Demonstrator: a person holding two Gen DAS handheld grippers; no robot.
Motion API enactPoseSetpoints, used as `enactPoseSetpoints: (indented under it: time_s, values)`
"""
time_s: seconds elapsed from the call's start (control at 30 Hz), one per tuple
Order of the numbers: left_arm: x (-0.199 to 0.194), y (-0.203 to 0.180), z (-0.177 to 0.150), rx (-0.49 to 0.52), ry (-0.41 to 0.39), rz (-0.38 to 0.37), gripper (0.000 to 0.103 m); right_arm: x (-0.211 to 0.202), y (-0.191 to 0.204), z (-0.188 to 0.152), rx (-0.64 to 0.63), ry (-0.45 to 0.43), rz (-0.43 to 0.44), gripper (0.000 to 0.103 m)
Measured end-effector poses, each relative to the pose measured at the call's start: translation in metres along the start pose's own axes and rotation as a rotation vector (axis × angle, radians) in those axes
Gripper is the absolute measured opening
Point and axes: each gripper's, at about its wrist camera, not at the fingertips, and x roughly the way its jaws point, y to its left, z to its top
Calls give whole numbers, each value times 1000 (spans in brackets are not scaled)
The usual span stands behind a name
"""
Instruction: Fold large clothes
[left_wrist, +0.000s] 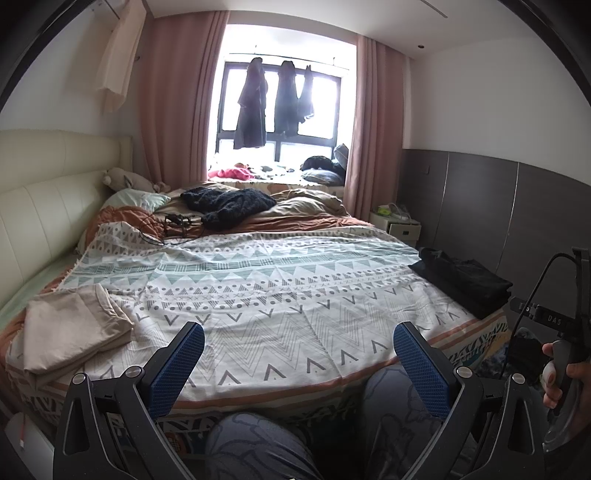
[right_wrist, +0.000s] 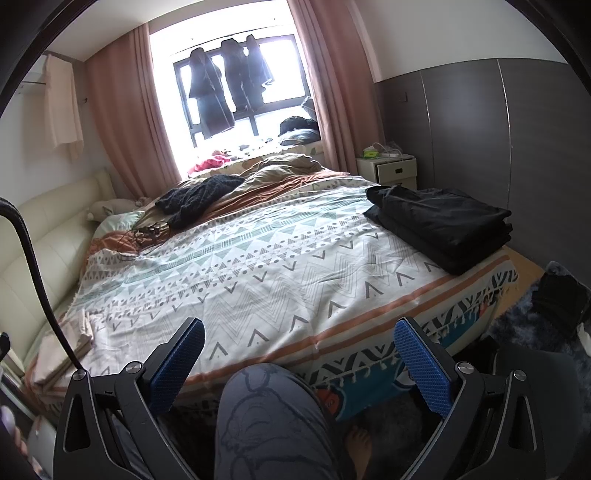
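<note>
Both the left gripper (left_wrist: 298, 356) and the right gripper (right_wrist: 299, 354) hang with fingers spread wide and empty above the near edge of the bed (left_wrist: 280, 295), over the person's knees (right_wrist: 269, 413). A folded beige garment (left_wrist: 74, 325) lies on the patterned cover well left of the left gripper's fingers. A folded black garment (right_wrist: 443, 225) lies at the bed's right edge, ahead and right of the right gripper's fingers.

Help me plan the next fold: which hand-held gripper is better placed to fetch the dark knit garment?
Probably left. The dark knit garment lies far up the bed's left half, nearer the open left hand-held gripper.
</note>
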Motion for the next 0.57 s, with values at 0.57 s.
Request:
enactPoseSetpoints:
  time_s: [0.57]
  values:
    - [-1,1,-6,-5,-5,3,102,1,0,0,-3,2,1,103]
